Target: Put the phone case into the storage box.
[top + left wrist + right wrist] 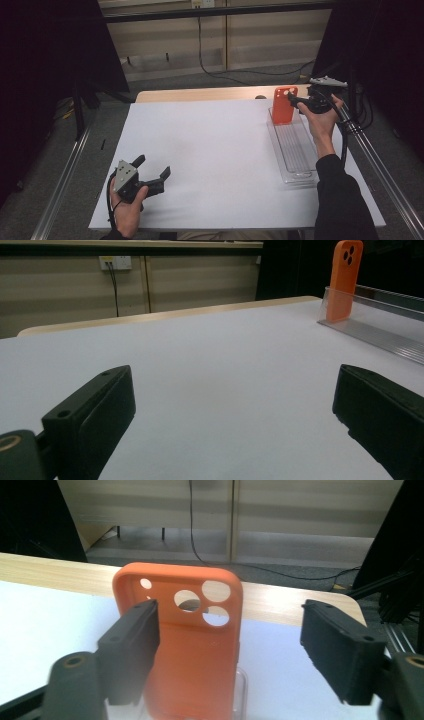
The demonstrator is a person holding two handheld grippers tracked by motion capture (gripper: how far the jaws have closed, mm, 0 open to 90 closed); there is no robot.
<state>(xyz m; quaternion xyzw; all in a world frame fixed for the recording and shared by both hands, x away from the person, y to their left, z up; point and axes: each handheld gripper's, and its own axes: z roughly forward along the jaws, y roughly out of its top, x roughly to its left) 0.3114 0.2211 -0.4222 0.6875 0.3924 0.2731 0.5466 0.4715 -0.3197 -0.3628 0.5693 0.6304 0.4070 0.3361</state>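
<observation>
your right gripper (230,645): jaws spread, pads off the orange phone case (192,645) | case: upright at far end of clear tray (295,150) | your left gripper (150,172): jaws spread, nothing between, near table edge

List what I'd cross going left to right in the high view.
Left gripper → white table sheet → orange phone case, upright at the far end of the clear ribbed tray → right gripper, fingers open.

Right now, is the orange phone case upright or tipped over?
Upright: the orange phone case stands on end at the clear tray's far end.
</observation>
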